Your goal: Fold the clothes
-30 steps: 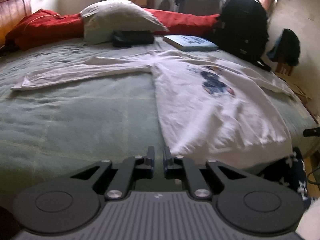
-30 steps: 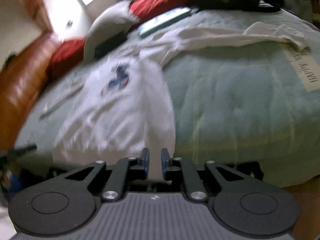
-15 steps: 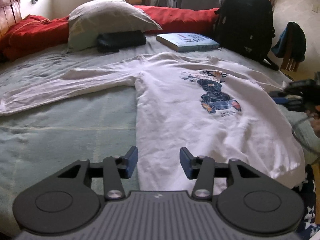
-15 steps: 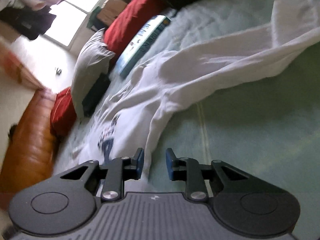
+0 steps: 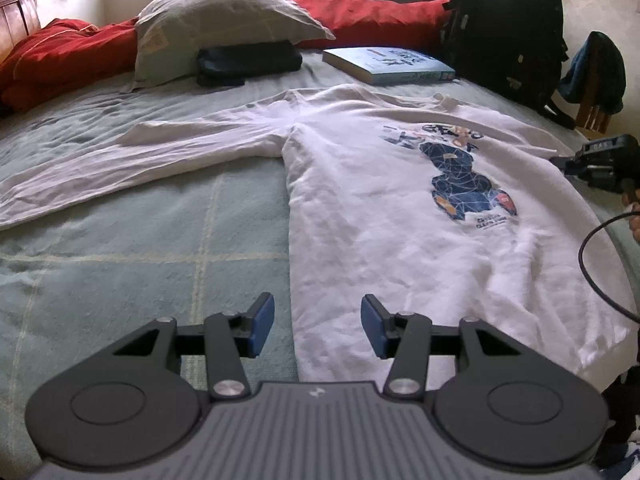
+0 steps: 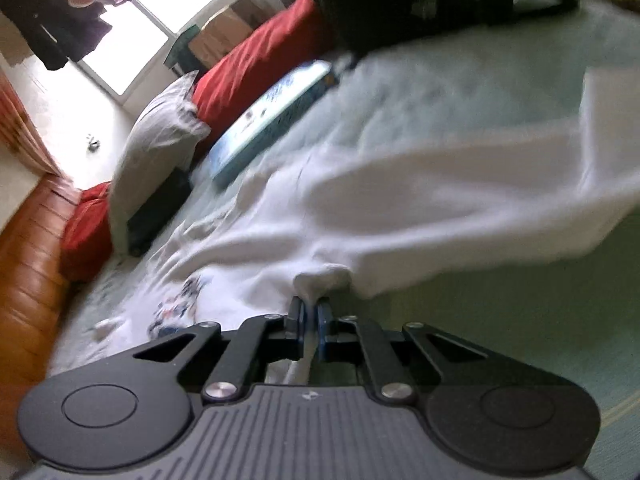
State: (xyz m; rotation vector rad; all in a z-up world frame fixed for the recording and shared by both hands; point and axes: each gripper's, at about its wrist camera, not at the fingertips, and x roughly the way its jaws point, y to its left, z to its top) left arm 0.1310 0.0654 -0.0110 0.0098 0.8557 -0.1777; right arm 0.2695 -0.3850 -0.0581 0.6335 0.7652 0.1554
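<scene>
A white long-sleeved sweatshirt (image 5: 380,220) with a blue print lies face up on the green bed cover (image 5: 120,280), its left sleeve (image 5: 120,172) stretched out flat. My left gripper (image 5: 318,320) hovers open over the shirt's lower left edge, and the fabric under the gap is untouched by the pads. In the right wrist view my right gripper (image 6: 309,312) is shut on a bunched pinch of the sweatshirt (image 6: 440,208) where its right sleeve meets the body. That gripper (image 5: 600,160) also shows at the right edge of the left wrist view.
At the head of the bed lie a grey pillow (image 5: 216,28), a black pouch (image 5: 248,62), a blue book (image 5: 388,66), a red blanket (image 5: 60,52) and a black backpack (image 5: 504,28). A black cable (image 5: 592,260) loops at the right. A wooden headboard (image 6: 28,280) stands on the left.
My left gripper slid right to the shirt's lower left edge and opened. My right gripper swung in to the shirt's right side and closed on the fabric.
</scene>
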